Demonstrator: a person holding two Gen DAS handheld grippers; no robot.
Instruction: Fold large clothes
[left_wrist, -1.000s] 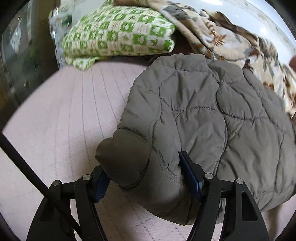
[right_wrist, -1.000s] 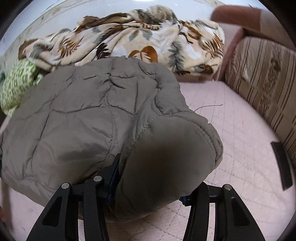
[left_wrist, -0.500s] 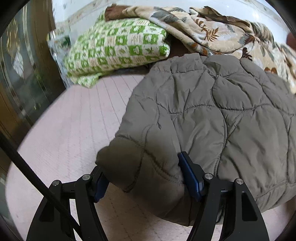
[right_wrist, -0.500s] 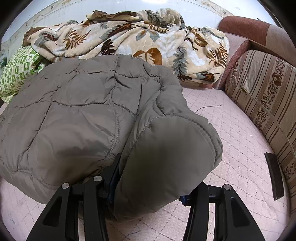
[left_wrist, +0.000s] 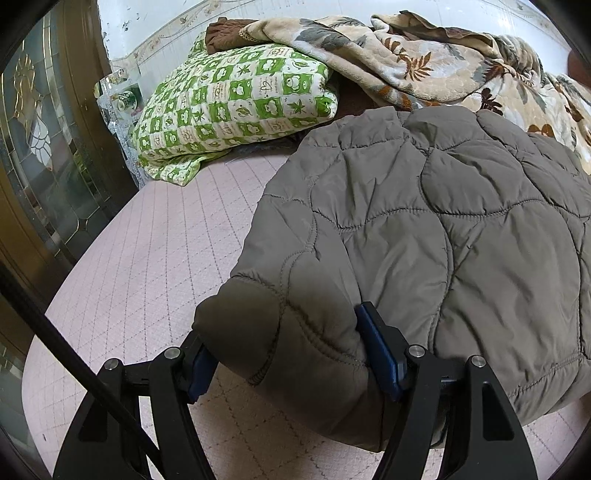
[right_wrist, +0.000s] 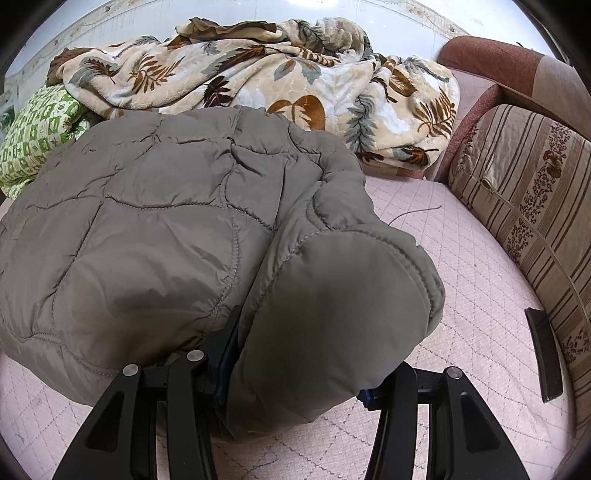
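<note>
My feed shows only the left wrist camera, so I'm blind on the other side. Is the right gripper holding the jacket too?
Observer: Yes. The right gripper is shut on a padded corner of the grey quilted jacket, as the left gripper is on its own corner.
Operator: What lies to the right of the jacket?
Observer: A striped sofa cushion stands along the right edge of the pink quilted mattress cover.
Operator: Anything loose on the cover there?
Observer: A flat dark object lies beside the cushion, apart from the jacket; I cannot tell what it is.
Operator: Does the leaf-print blanket reach that far?
Observer: The leaf-print blanket ends short of the cushion, against a reddish-brown sofa arm.
</note>
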